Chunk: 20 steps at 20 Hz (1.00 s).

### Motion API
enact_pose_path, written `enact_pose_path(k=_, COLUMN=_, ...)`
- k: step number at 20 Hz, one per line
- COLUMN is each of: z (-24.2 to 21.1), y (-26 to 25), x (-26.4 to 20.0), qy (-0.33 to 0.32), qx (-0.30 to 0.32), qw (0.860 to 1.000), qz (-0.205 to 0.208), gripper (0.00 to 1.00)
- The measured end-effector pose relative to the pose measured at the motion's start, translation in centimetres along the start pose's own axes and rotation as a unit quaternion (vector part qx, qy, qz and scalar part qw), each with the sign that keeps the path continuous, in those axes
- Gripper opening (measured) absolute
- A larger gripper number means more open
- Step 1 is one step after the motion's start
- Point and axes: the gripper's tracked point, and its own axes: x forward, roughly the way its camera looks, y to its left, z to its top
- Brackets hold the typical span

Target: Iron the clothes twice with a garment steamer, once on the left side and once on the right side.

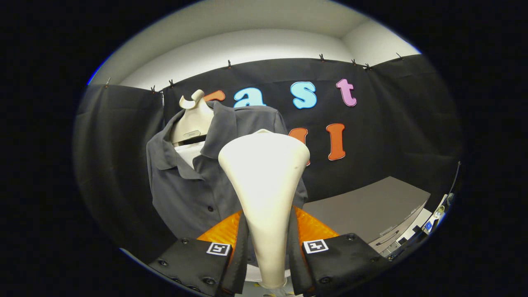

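The gripper (267, 243) is clamping both fingers against the slim neck of a cream-white plastic garment steamer (266, 181), whose flared head is rising just ahead of the fingers. Beyond it, a dark grey buttoned shirt (185, 185) is hanging on a cream mannequin bust (193, 117), slightly left of the steamer head, against the black cloth wall (392, 123)

A recording booth: black cloth wall (392, 123) clipped up.

The gripper (268, 247) has screwed plates bearing square black-and-white markers beside its fingers (241, 247).
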Motion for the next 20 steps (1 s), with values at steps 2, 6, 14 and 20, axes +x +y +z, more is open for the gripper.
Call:
enact_pose_path(k=2, z=-0.9, y=0.6, x=1.2, qy=0.010, qx=-0.003, qw=1.000, qz=0.001, gripper=0.50)
enact_pose_path(k=6, z=-2.0, y=1.0, x=3.2, qy=0.025, qx=-0.010, qw=1.000, qz=-0.004, gripper=0.50)
enact_pose_path(k=14, z=-4.5, y=1.5, x=7.4, qy=0.061, qx=-0.024, qw=0.998, qz=-0.012, gripper=0.50)
enact_pose_path(k=20, z=-7.4, y=1.1, x=8.7, qy=0.091, qx=-0.020, qw=0.996, qz=-0.011, gripper=0.51)
